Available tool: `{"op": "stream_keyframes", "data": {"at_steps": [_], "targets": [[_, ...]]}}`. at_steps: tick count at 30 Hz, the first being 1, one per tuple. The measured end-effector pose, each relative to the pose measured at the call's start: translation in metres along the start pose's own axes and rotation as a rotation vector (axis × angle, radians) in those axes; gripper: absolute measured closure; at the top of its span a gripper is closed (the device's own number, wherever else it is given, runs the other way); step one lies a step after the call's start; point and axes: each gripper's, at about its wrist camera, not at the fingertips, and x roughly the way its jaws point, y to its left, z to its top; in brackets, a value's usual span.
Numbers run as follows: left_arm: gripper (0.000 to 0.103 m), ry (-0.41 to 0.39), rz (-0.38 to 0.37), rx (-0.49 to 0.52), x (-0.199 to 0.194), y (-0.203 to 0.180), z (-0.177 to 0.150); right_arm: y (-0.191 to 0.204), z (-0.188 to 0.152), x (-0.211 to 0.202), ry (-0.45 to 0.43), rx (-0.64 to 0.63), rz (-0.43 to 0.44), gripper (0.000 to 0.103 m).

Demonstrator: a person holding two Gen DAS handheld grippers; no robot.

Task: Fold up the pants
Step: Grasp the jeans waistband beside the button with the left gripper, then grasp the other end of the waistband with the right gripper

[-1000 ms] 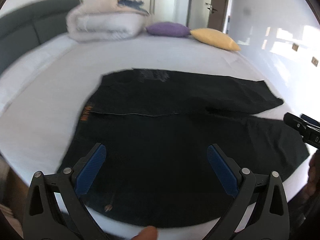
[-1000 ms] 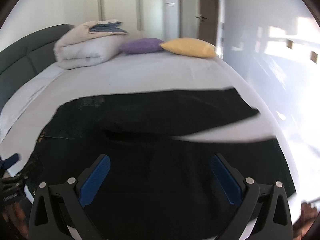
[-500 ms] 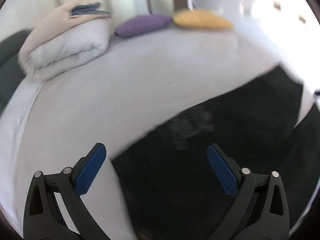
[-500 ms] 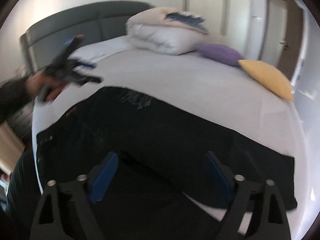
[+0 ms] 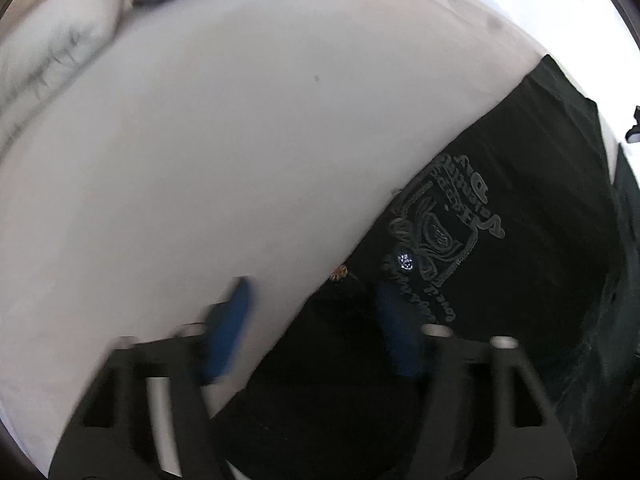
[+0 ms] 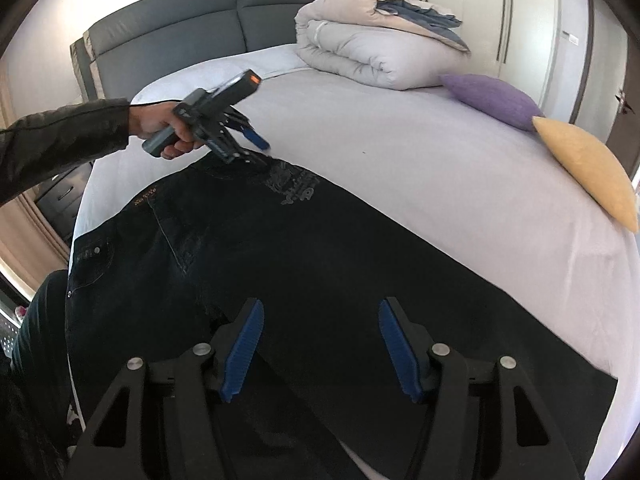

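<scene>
The right gripper (image 6: 320, 344) has black triangular frames with silver screws and ribbed blue fingers (image 6: 243, 350); the left gripper (image 6: 256, 152) has a grey handle with an orange light, held past a black leather sleeve (image 6: 60, 136)

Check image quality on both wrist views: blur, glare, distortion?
Left wrist view: motion-smeared, the left gripper fingers and folded white duvet streaked, though the grey crest print on the black denim pants stays readable. Right wrist view: sharp; the right gripper crisp, fisheye bending the grey padded headboard, window light washing out the right edge.
</scene>
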Motion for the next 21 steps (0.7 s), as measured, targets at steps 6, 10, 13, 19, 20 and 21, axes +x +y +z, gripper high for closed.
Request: {"op": "stream_keyframes", "data": {"at_steps": [6, 10, 13, 19, 20, 21], "targets": [[0.091, -0.019, 0.047, 0.079, -0.004, -0.023, -0.002, 0.005, 0.022, 0.016, 0.011, -0.035, 0.001, 0.044], [0.095, -0.148, 0.161, 0.118, -0.028, -0.044, -0.019, 0.010, 0.039, 0.025, 0.009, -0.066, -0.009, 0.046], [0.095, -0.248, 0.234, 0.150, -0.049, -0.069, -0.040, 0.014, 0.055, 0.035, 0.007, -0.097, -0.026, 0.046], [0.095, -0.375, 0.261, 0.150, -0.081, -0.101, -0.080, 0.027, 0.088, 0.063, 0.008, -0.189, -0.059, 0.046], [0.095, -0.387, 0.263, 0.156, -0.083, -0.106, -0.086, 0.032, 0.092, 0.068, 0.013, -0.214, -0.063, 0.046], [0.095, -0.396, 0.258, 0.157, -0.085, -0.113, -0.099, 0.037, 0.097, 0.076, 0.026, -0.246, -0.068, 0.046]]}}
